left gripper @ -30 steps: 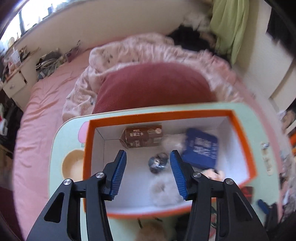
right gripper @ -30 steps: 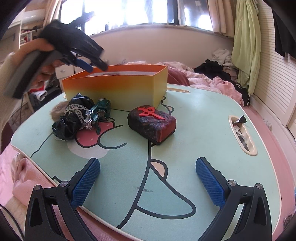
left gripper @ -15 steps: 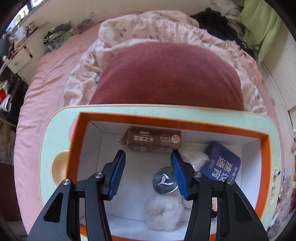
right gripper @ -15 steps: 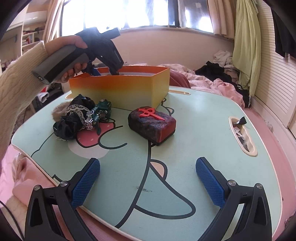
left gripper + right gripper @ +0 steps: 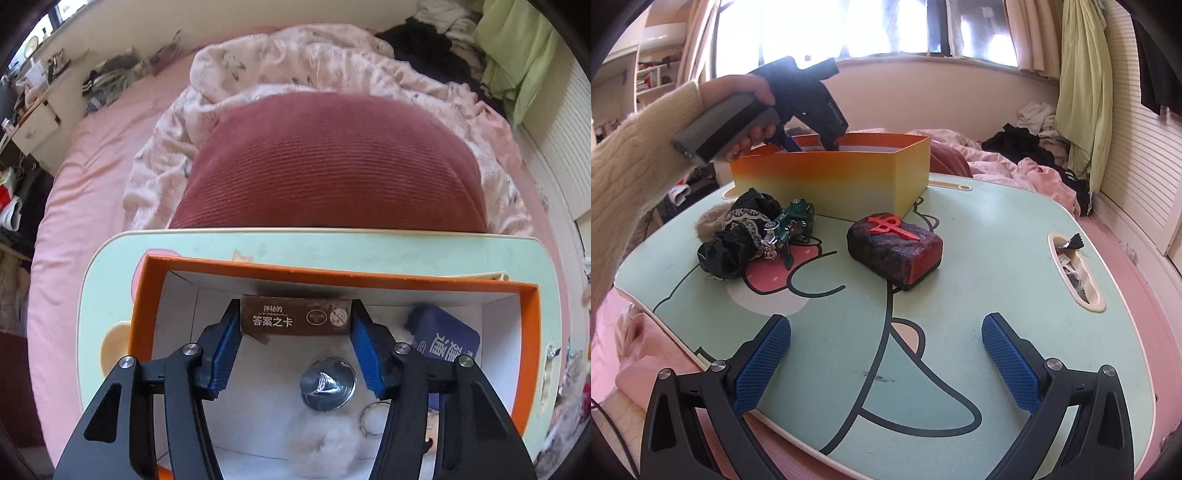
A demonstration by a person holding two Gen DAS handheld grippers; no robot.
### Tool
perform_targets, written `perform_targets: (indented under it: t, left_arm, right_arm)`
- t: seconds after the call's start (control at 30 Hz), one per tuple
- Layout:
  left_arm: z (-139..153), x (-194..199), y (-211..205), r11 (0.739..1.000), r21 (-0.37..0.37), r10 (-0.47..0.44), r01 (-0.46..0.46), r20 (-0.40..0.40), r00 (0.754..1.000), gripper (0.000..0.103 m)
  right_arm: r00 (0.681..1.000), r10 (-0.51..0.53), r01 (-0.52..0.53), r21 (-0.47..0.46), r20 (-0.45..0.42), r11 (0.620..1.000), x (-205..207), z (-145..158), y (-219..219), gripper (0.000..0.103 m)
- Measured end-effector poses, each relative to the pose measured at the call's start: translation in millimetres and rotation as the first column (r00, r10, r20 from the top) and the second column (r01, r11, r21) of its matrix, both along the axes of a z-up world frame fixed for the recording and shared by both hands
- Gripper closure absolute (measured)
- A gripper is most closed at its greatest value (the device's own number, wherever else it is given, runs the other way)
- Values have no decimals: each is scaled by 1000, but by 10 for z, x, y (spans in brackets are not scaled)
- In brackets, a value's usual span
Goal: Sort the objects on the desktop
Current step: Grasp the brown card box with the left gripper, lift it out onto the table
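Left wrist view: we see the left gripper inside the orange box, its blue pads clamped on the ends of the brown card box at 12 o'clock.
Box floor: a round metal piece lies nearer us, a blue packet at 2 o'clock.
Right wrist view: we see the right gripper spread wide apart, holding nothing, above the counter.
Counter, 12 o'clock: dark red block; black fabric bundle at 10 o'clock; orange box beyond.
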State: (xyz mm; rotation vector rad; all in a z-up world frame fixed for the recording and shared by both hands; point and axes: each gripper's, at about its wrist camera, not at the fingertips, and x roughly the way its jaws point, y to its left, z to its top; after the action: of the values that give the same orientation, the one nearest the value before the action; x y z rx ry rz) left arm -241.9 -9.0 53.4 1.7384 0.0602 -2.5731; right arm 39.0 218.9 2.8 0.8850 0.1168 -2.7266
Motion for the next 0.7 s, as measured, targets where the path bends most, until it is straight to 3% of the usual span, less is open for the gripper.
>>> perform_targets:
  t: [0.07, 0.17, 0.23, 0.33, 0.4, 0.5, 0.57, 0.7]
  left_arm:
    - [68, 74, -18, 1000, 19, -13, 14, -51, 999, 46]
    - [371, 363, -110, 995, 96, -19, 38, -191, 981, 46]
    - [680, 756, -163, 985, 144, -47, 98, -321, 946, 46]
    - [902, 1327, -173, 965, 183, -91, 188, -439, 894, 46]
    - [849, 1679, -143, 949, 194, -133, 249, -469, 873, 46]
    - [570, 1978, -108, 921, 254, -159, 296, -449, 879, 46]
    - [340, 2057, -138, 885, 357, -115, 299, -455, 883, 45]
    - [129, 2132, -275, 874, 435, 19, 216, -475, 880, 42]
  right_arm:
    - [1000, 0, 0, -1, 0, 1000, 1, -1, 1, 0]
    - [1000, 0, 0, -1, 0, 1000, 2, -2, 2, 0]
    - [1000, 0, 0, -1, 0, 1000, 3, -4, 2, 0]
    - [1000, 0, 0, 0, -1, 1000, 1, 2, 0, 0]
    - [1000, 0, 0, 0, 0, 1000, 3, -5, 5, 0]
    - [1000, 0, 0, -1, 0, 1000, 3, -6, 5, 0]
    - [1000, 0, 0, 1, 0, 1000, 3, -3, 3, 0]
    - [1000, 0, 0, 0, -1, 1000, 4, -2, 1, 0]
